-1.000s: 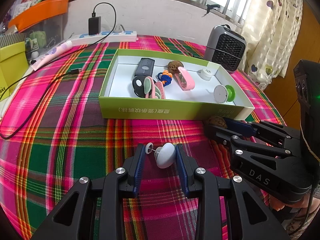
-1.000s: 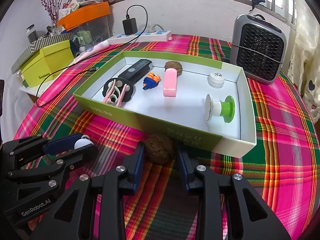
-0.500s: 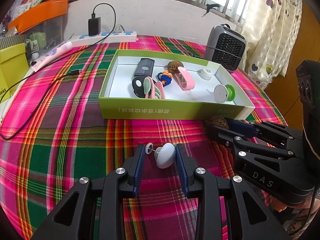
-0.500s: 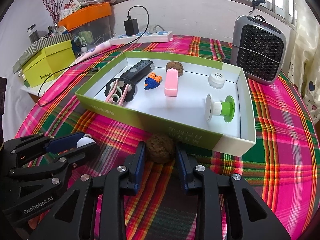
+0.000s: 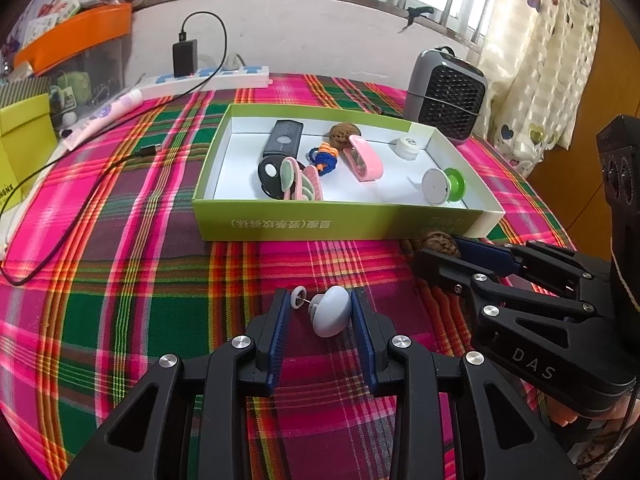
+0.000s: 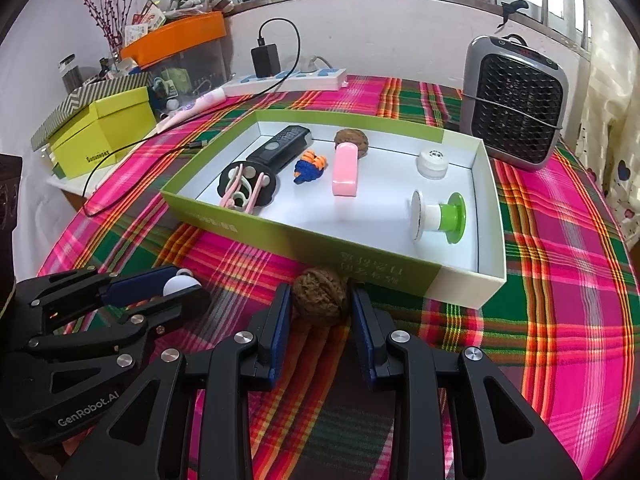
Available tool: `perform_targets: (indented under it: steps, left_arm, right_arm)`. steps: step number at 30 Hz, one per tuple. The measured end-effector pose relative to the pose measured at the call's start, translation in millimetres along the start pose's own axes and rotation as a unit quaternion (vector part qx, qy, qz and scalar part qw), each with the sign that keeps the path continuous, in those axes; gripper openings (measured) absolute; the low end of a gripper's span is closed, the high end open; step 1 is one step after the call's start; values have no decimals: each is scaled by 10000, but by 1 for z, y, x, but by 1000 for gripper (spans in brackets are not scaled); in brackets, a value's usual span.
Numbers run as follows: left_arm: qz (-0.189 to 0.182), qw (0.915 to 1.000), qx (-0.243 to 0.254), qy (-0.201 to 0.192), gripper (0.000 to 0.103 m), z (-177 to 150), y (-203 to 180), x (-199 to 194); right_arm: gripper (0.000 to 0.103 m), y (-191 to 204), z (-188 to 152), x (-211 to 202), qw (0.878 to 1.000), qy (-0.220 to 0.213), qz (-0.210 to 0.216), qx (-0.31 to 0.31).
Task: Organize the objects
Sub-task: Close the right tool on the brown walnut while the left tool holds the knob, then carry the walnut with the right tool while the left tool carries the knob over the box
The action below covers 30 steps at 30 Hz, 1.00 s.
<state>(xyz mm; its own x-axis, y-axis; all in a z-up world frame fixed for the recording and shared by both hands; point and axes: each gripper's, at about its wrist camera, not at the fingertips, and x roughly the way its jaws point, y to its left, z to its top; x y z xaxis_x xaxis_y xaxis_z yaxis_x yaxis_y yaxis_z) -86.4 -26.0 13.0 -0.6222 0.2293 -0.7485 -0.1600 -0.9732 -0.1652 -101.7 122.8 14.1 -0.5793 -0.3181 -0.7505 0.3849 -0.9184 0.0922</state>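
Inspecting grasps ahead of loading the box [image 5: 340, 224].

Left gripper [image 5: 322, 312]: fingers bracketing the white knob [image 5: 331, 315] on the tabletop [image 5: 120, 280], right pad touching, left pad meeting only the small pin disc [image 5: 298, 295]; closing not yet complete. Seating deeper and squeezing on the dome, not on the pin, is advisable.

Right gripper [image 6: 320, 304]: fingers flanking the walnut [image 6: 319, 300], contact on both sides apparently made; firm grip not confirmable. Walnut lying just beside the box's near wall, at 12 o'clock from the fingers.

Judging: round, hard shell likely rolling out under off-centre pressure. Lifting straight up before clearing the wall, then releasing low on bare white floor near the green spool [image 6: 438, 216].
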Motion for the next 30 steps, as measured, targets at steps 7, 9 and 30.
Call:
perform_targets:
  steps: [7,9,30]
  left_arm:
    - [6,9999,77,-115,29,5,-4,-8]
    - [3,9998,105,-161,29,7,-6,-11]
    - [-80,9981,358,-489,29,46,-26,-15]
  right_arm:
    - [31,-2,2,-9,9999,-115,21,38]
    - [31,-4,2,-12,9999,-140,42,47]
    - [31,-28,28,-28,9986,-475,-177,116]
